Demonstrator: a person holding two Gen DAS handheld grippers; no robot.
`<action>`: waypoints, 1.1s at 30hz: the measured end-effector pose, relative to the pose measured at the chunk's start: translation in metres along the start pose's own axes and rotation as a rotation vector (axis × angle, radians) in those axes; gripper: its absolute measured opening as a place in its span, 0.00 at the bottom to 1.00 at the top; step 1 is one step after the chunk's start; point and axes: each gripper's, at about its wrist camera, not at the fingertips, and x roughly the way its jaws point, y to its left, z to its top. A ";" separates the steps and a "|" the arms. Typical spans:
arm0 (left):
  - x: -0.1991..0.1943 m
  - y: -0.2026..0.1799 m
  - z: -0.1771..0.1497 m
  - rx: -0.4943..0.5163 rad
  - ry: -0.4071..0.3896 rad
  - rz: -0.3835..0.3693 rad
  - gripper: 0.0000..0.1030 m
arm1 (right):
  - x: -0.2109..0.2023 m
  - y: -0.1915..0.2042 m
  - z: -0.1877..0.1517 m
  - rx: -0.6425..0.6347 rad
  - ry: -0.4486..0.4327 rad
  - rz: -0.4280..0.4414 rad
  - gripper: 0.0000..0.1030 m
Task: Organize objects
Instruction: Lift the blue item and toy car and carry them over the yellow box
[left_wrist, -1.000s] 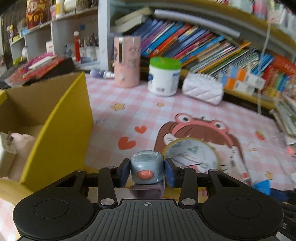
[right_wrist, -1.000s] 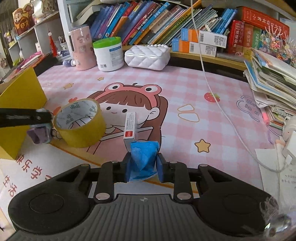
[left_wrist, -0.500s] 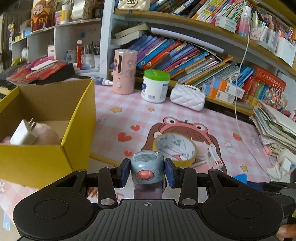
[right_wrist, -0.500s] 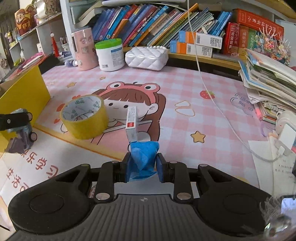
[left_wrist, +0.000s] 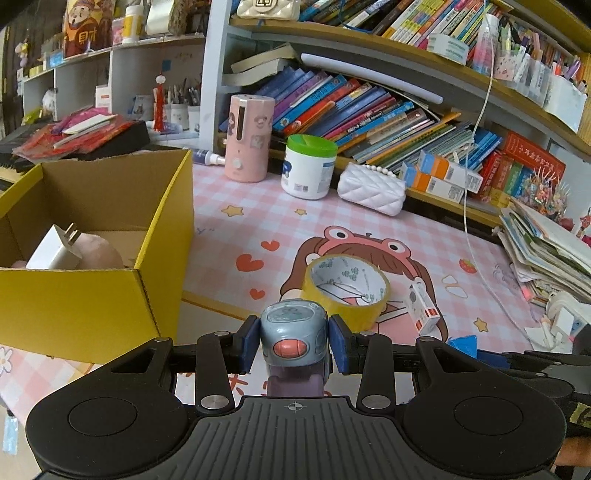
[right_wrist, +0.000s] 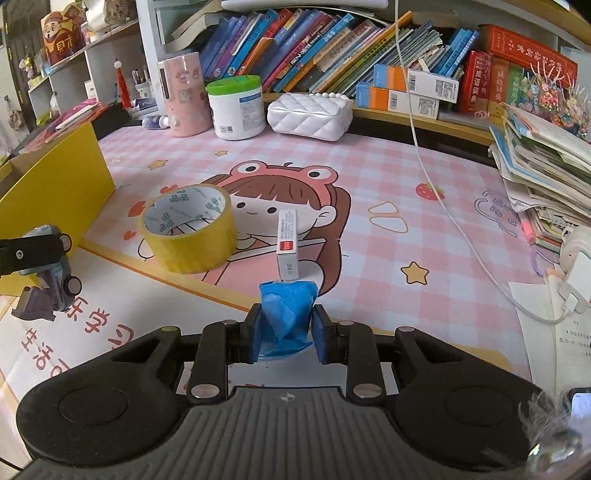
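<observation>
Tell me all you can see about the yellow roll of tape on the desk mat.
The roll of tape is a wide ring of yellow adhesive tape wound on a white core printed with small green marks. It lies flat on one open end on the pink checked desk mat, over the cartoon girl print. It stands between the yellow cardboard box and the small white carton, touching neither. No gripper touches it.

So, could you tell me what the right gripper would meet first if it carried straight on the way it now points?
Most likely the small white box standing just beyond the blue wad that the right gripper clamps. The box stands almost directly ahead on the pink mat, though depth is hard to judge.
</observation>
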 end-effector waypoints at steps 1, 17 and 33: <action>0.000 0.000 0.000 0.000 0.001 -0.001 0.37 | 0.000 0.002 0.000 -0.001 0.000 0.003 0.25; -0.039 0.033 -0.004 -0.005 -0.072 -0.060 0.37 | -0.041 0.053 0.012 0.052 0.005 0.020 0.25; -0.109 0.136 -0.031 -0.074 -0.100 -0.036 0.37 | -0.085 0.189 -0.020 -0.077 0.013 0.065 0.25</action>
